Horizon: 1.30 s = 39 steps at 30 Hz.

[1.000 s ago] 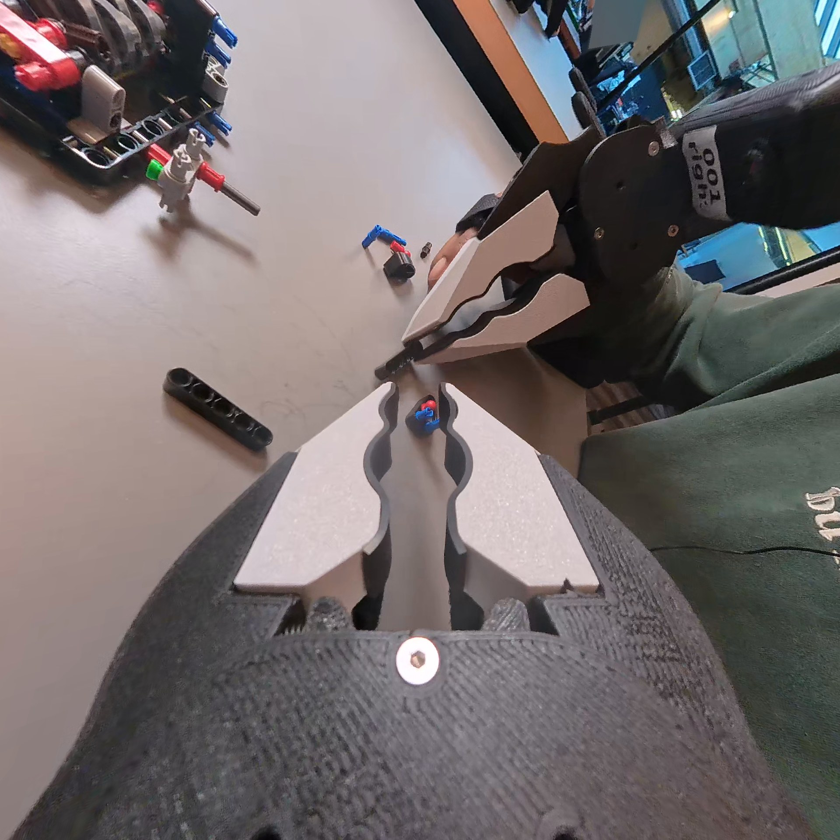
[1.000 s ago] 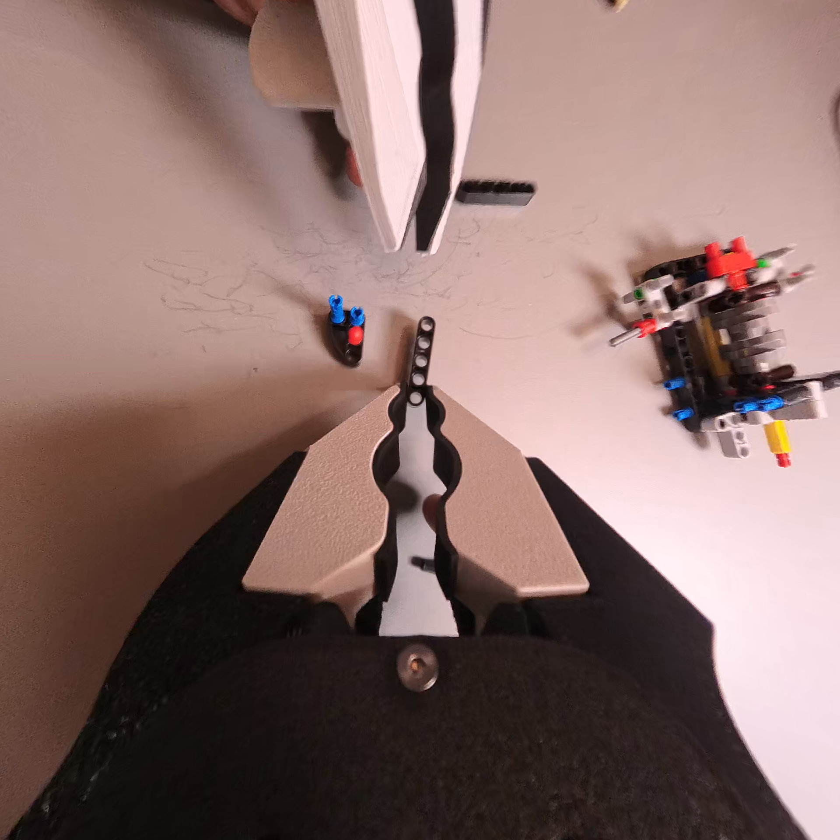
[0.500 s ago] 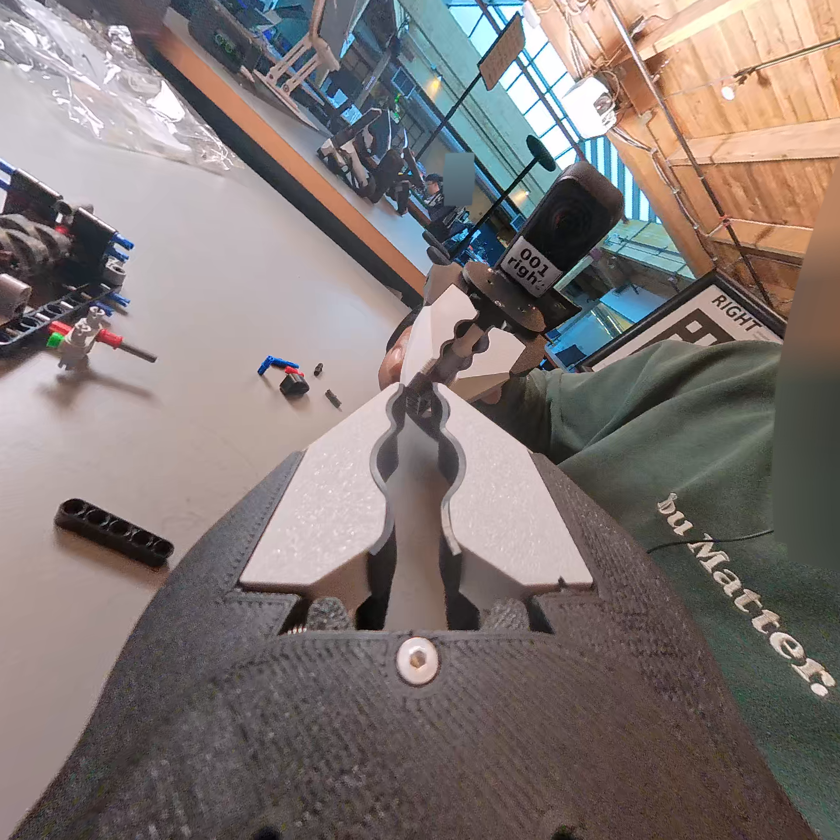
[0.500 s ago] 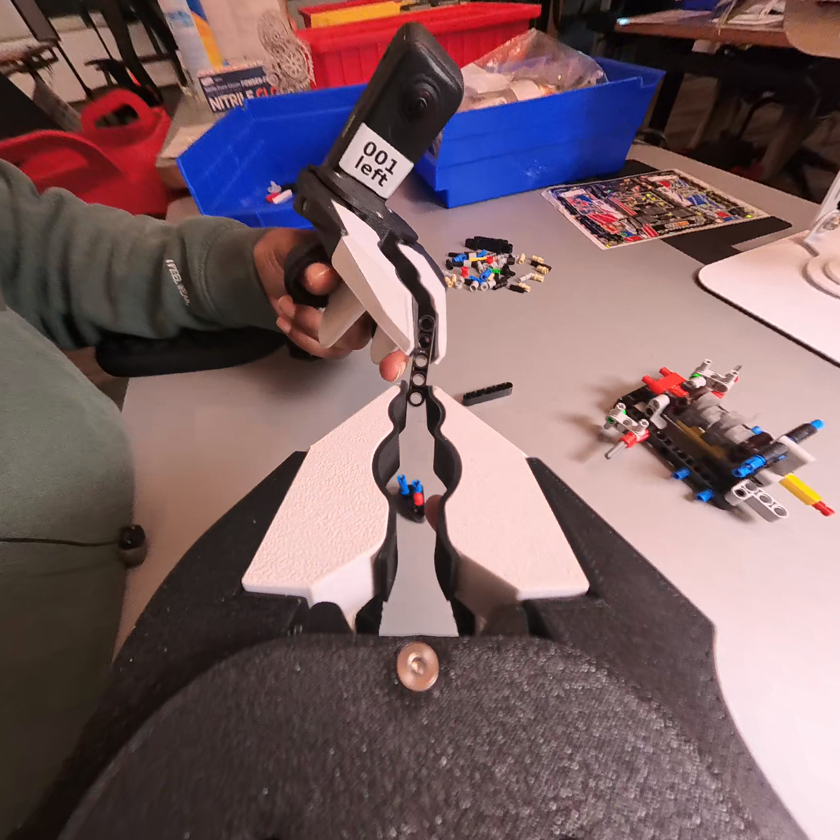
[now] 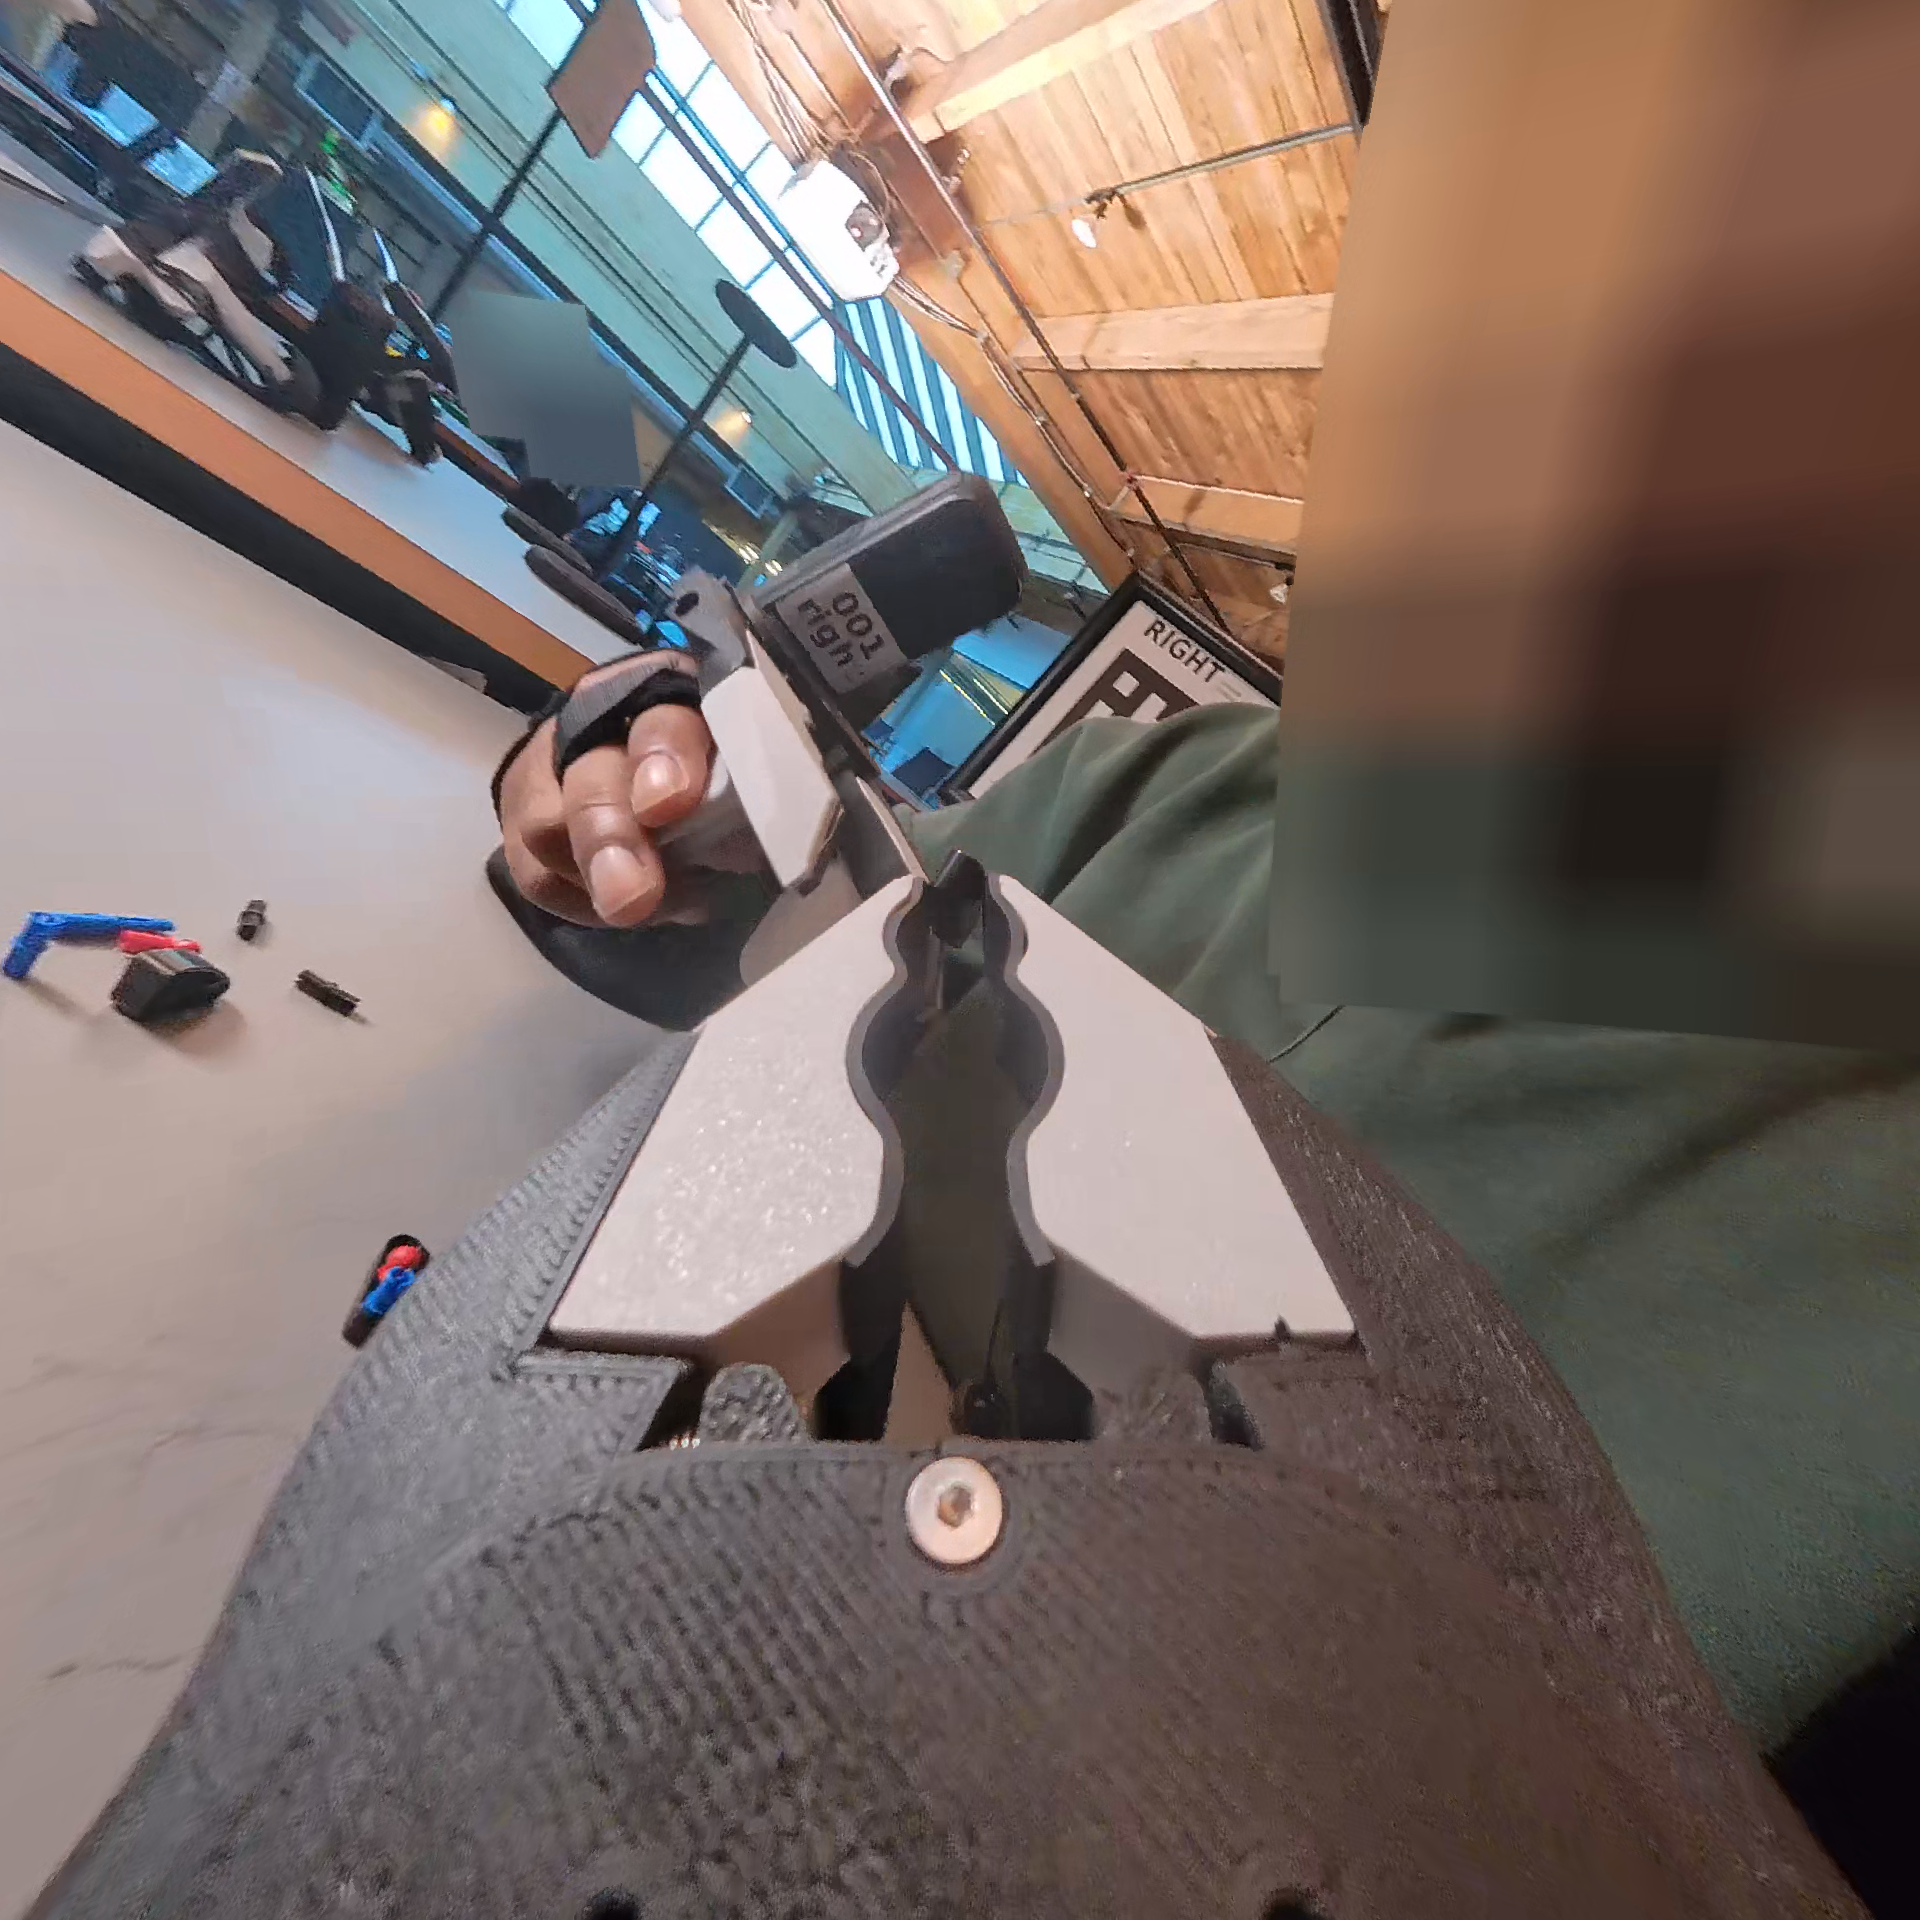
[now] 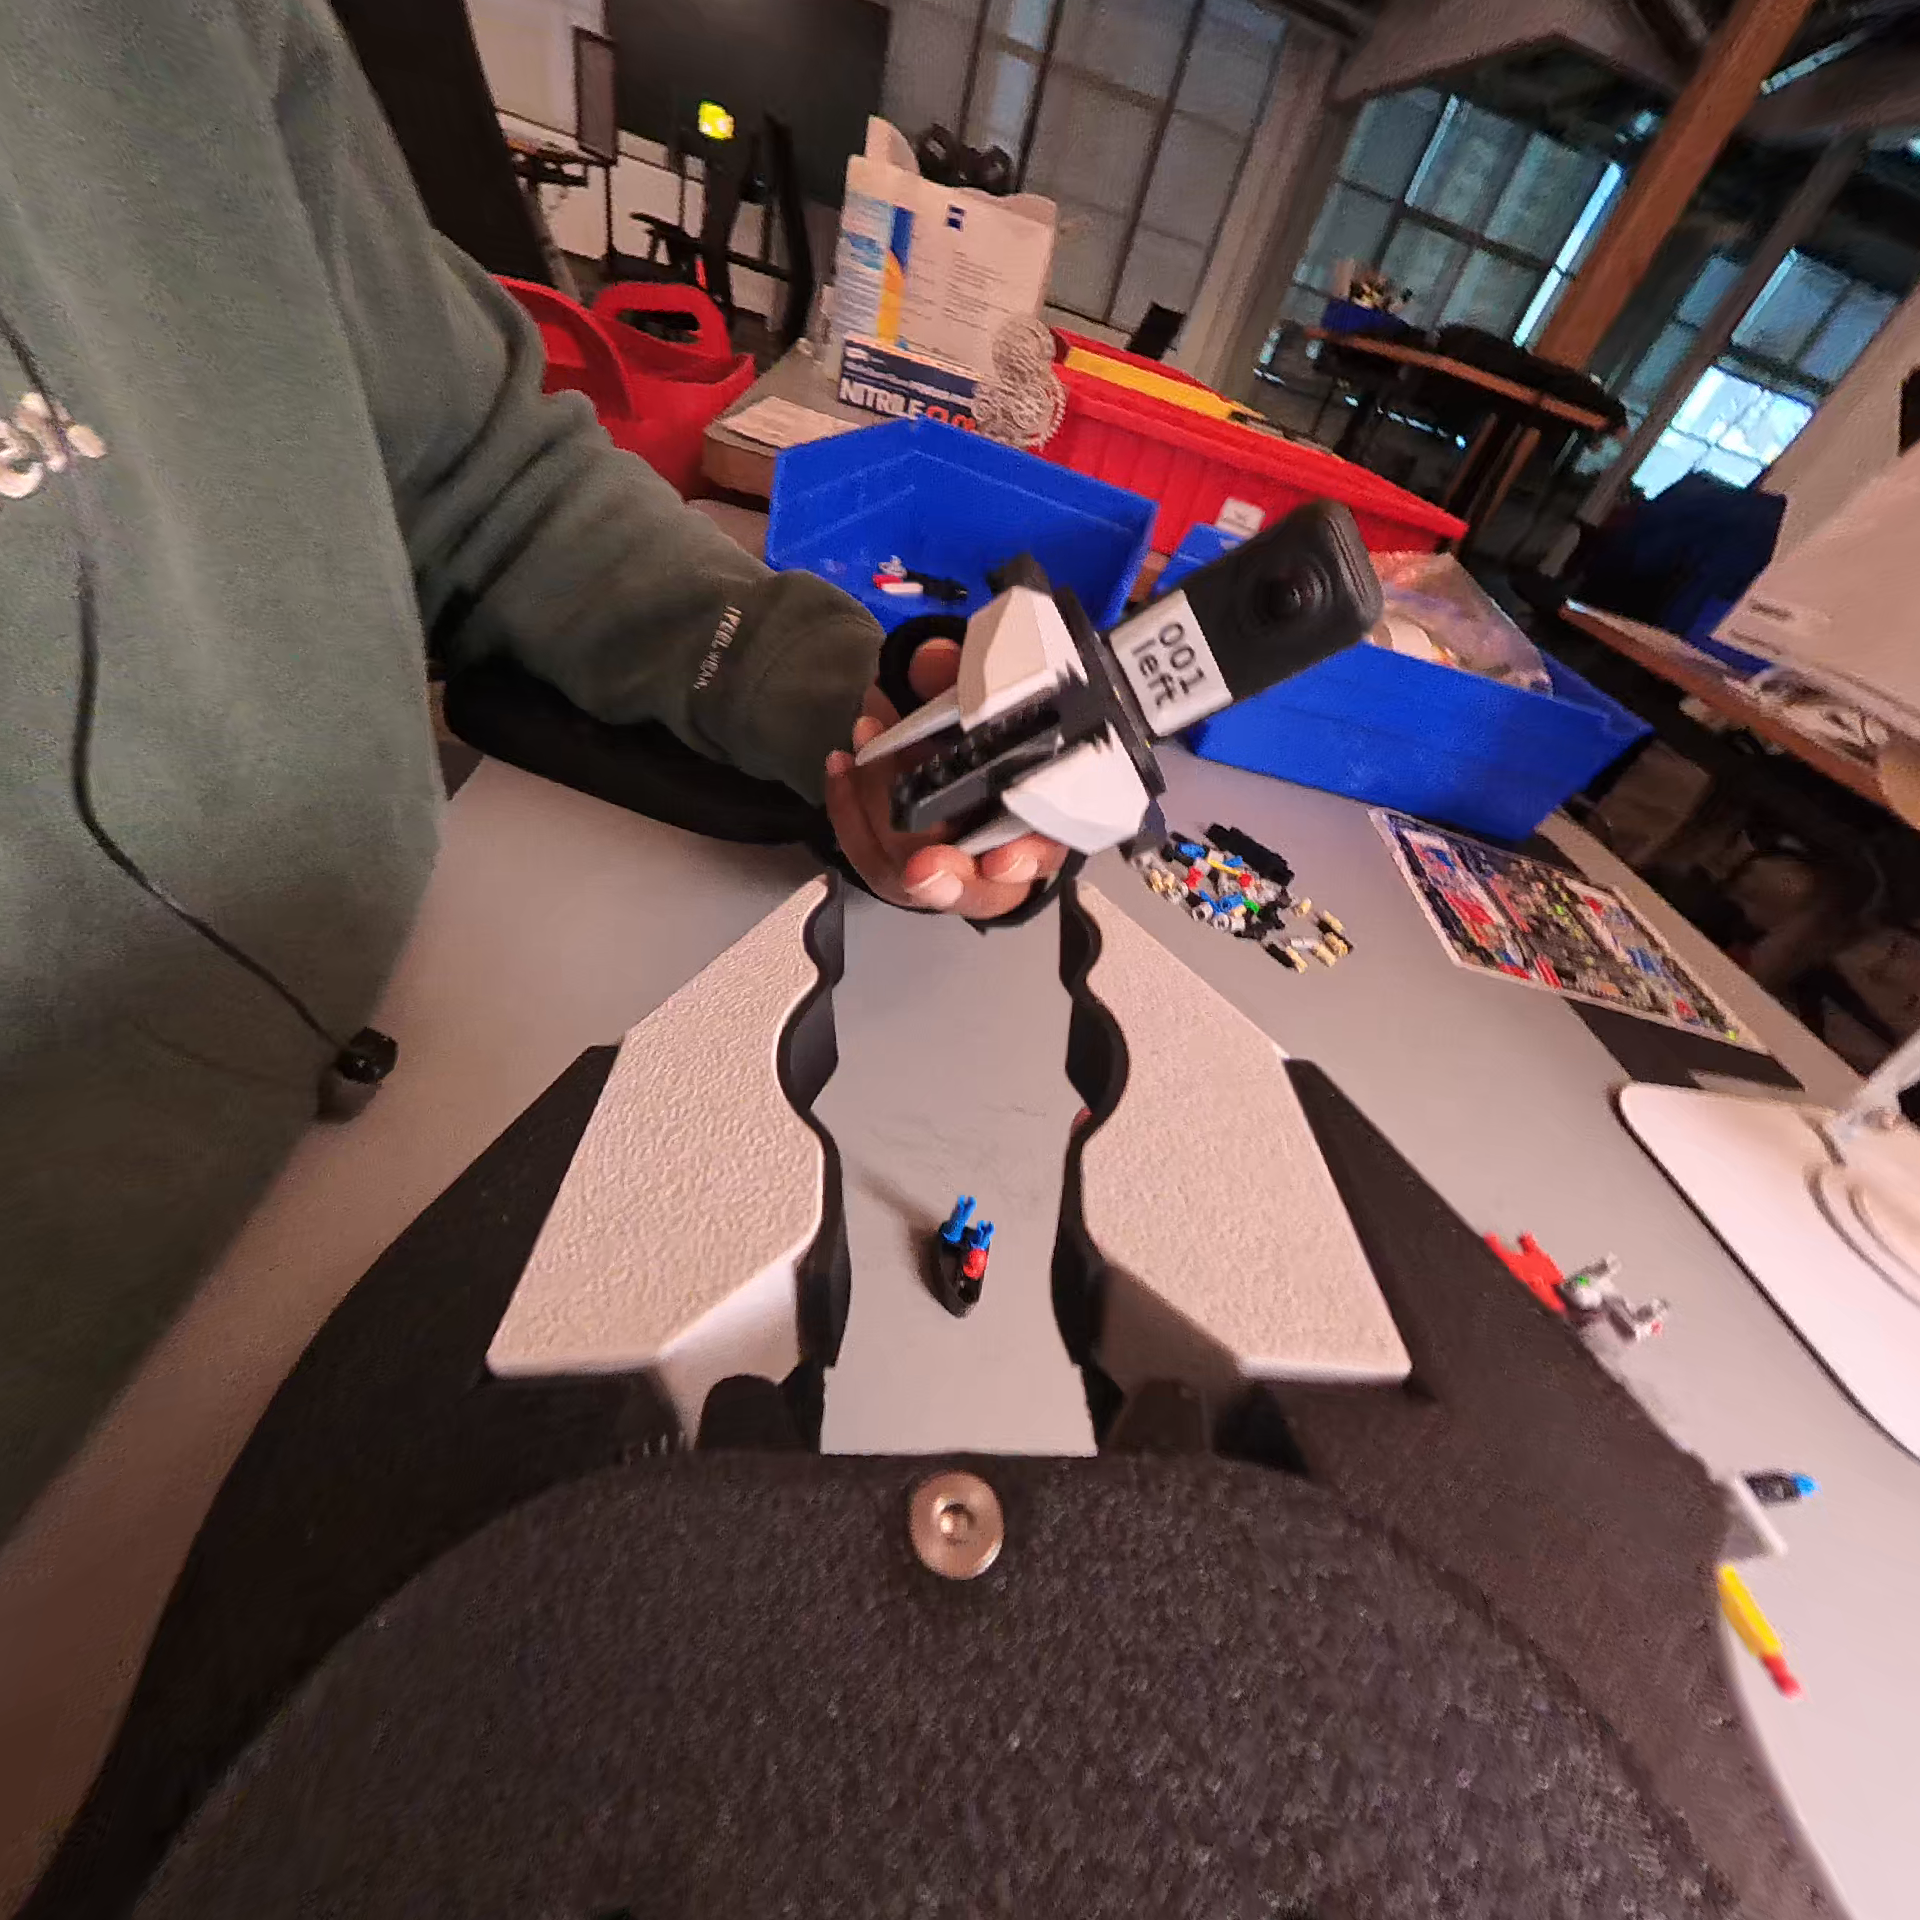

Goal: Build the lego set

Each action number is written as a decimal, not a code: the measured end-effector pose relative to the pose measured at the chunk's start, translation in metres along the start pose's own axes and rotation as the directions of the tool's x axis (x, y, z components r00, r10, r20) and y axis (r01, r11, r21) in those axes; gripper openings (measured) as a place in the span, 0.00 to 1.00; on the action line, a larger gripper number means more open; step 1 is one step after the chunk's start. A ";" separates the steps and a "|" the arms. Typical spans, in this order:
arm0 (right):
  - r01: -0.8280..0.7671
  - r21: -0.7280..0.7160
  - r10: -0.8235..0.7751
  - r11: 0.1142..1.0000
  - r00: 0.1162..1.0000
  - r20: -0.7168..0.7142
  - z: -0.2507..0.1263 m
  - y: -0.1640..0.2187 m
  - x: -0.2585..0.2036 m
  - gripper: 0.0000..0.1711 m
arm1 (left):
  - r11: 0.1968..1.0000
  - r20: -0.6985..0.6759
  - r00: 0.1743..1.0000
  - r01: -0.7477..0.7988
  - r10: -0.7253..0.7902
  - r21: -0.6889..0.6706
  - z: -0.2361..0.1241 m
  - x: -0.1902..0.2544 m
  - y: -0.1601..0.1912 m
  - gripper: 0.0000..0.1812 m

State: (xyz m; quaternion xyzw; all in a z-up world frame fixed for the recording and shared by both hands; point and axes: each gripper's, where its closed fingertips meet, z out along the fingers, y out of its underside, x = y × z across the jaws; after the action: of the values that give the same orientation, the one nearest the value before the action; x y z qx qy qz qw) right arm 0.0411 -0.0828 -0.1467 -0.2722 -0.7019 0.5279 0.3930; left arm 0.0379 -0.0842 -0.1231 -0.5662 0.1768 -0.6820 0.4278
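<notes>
Beam handed over, mid-air.
Left claw [image 6: 940,769] clamps the black beam [image 6: 951,774]; right claw [image 6: 951,914] gapes empty, likely fetching the small pin assembly [image 6: 964,1262] next.

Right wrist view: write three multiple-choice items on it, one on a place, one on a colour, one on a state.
1. Where is the small black piece with blue pins?
A. In the blue bin
B. On the printed sheet
C. On the table, seen between the right tongs' fingers

2. What colour is the bar in the left tongs?
A. Red
B. Black
C. Yellow

3. How are the right tongs?
A. Open, holding nothing
B. Shut on the bar
C. Shut, empty

Answers: 1 C, it lies on bare tabletop in the gap; 2 B, the bar with holes is black; 3 A, a wide gap separates the fingers.
</notes>
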 end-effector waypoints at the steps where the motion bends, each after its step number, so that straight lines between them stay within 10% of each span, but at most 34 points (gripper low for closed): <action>1: 0.026 0.001 -0.026 1.000 1.000 0.016 0.001 -0.003 -0.003 0.24 | 1.000 -0.010 1.000 0.003 -0.003 -0.019 0.002 0.000 0.004 0.04; 11: 0.296 -0.156 -0.296 0.942 0.955 0.026 0.003 0.010 -0.010 0.24 | 0.990 0.057 0.994 0.096 -0.091 -0.101 0.010 -0.017 0.022 0.04; 39: 0.241 -0.087 -0.214 0.967 0.946 0.245 0.006 0.006 -0.050 0.22 | 0.935 -0.041 0.976 0.193 -0.215 -0.298 0.017 -0.001 0.058 0.04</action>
State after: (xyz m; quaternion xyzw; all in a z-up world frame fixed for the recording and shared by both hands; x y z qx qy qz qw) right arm 0.0631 -0.1245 -0.1663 -0.1478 -0.7995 0.4656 0.3495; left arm 0.0755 -0.1129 -0.1608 -0.6133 0.2313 -0.7092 0.2597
